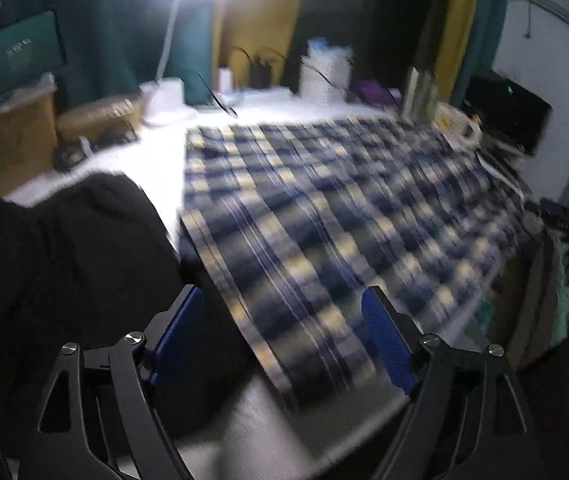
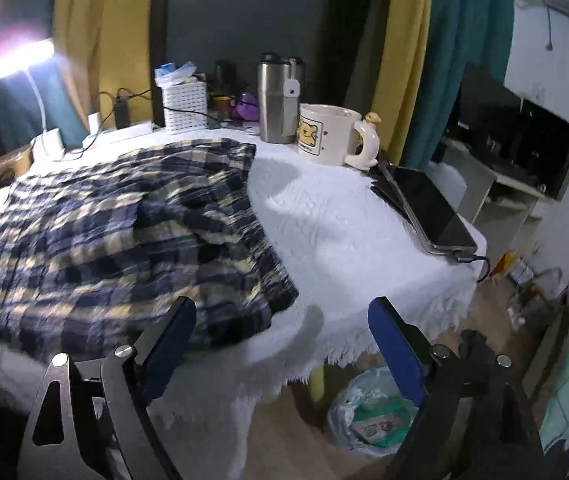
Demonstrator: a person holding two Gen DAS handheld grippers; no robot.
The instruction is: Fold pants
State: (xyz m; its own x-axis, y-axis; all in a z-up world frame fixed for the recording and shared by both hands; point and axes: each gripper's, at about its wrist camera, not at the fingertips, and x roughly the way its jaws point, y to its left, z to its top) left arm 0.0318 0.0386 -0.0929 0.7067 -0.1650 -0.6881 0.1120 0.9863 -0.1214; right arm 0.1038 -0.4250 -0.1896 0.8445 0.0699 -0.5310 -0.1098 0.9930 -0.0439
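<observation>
Plaid pants [image 1: 324,208] in navy, white and yellow lie spread across a table covered with a white cloth [image 1: 156,160]. My left gripper [image 1: 280,304] hovers open over their near edge, with nothing between its blue pads. A black garment [image 1: 68,264] lies to its left. In the right wrist view the pants [image 2: 116,232] fill the left half of the table, their waist end rumpled near the middle. My right gripper [image 2: 282,316] stands open above the table's near edge, just right of the pants' corner, holding nothing.
A cream mug [image 2: 324,136], a steel tumbler [image 2: 274,100] and a white basket [image 2: 184,106] stand along the back of the table. A phone [image 2: 432,208] with a cable lies at the right edge. A lit desk lamp [image 2: 24,60] stands back left. A bagged bin [image 2: 368,412] sits on the floor.
</observation>
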